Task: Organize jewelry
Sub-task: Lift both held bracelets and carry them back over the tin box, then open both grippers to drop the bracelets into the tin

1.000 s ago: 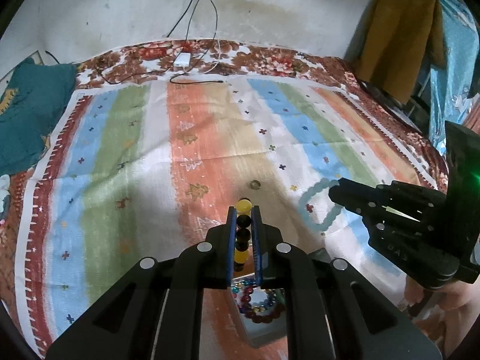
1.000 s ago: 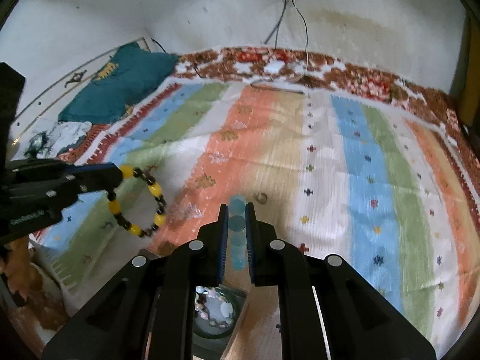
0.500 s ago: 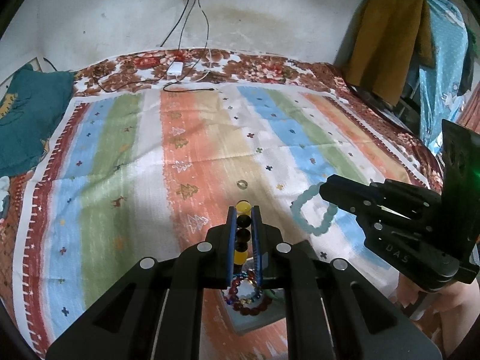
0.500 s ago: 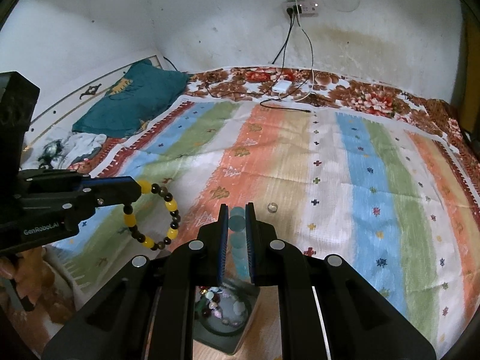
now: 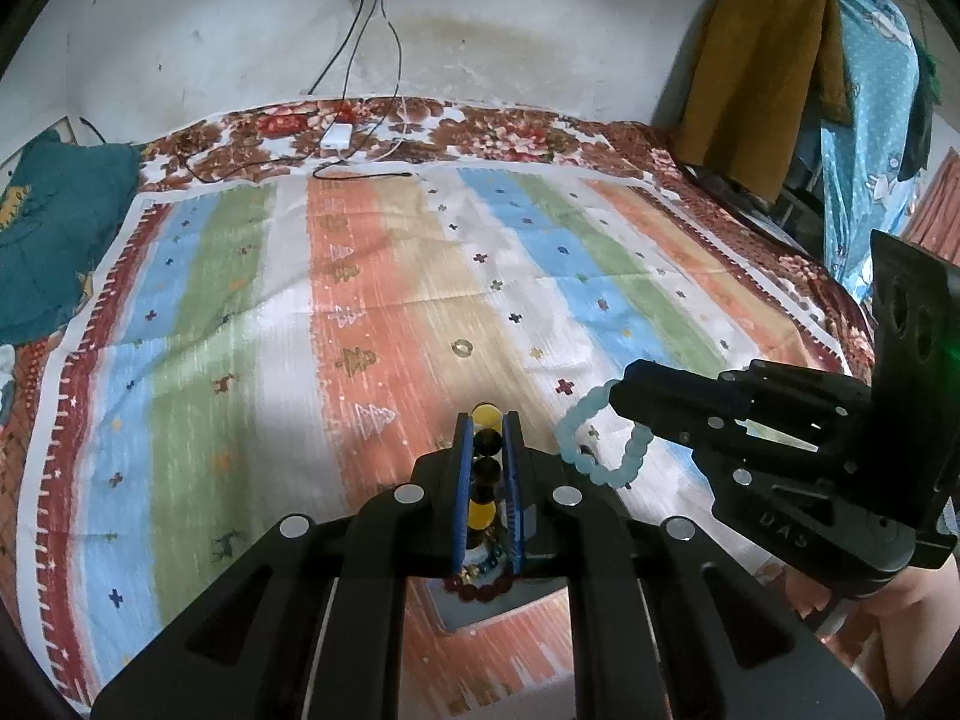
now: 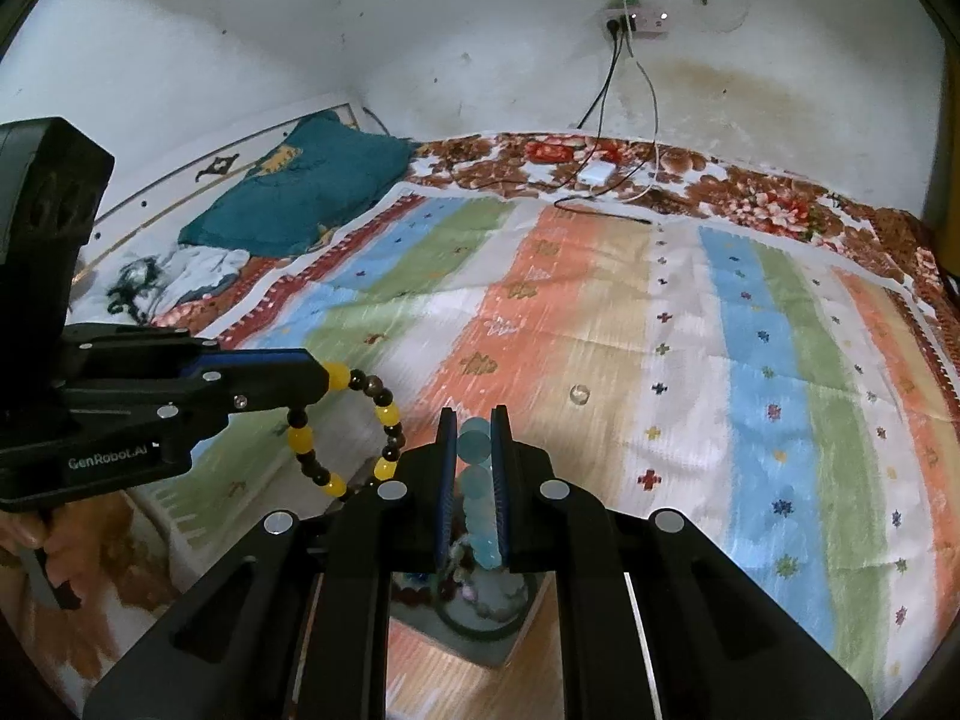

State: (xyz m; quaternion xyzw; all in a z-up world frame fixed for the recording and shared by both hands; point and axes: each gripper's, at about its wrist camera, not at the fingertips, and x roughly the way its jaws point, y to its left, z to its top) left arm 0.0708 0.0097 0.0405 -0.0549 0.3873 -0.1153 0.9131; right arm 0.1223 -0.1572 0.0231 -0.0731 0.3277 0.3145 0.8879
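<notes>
My left gripper [image 5: 486,420] is shut on a yellow-and-black bead bracelet [image 5: 485,468]; in the right wrist view the bracelet [image 6: 372,420] hangs from its tips [image 6: 318,375]. My right gripper [image 6: 475,420] is shut on a pale blue bead bracelet [image 6: 477,480], which shows as a loop [image 5: 600,444] in the left wrist view. Both are held above a grey jewelry box [image 6: 480,636] holding several bead bracelets [image 5: 480,582], partly hidden below the fingers. A small clear ring [image 5: 462,347] lies on the striped blanket, also in the right wrist view [image 6: 579,394].
The striped blanket [image 5: 240,330] covers a bed. A teal pillow [image 6: 300,186] and crumpled clothes [image 6: 198,270] lie at the left. A white charger with cables [image 5: 336,135] lies at the far edge by the wall. Clothes [image 5: 774,60] hang at the right.
Both grippers have risen and pulled back with their bracelets; the bed looks farther and more of the wall shows. The jewelry box has slid lower under the fingers.
</notes>
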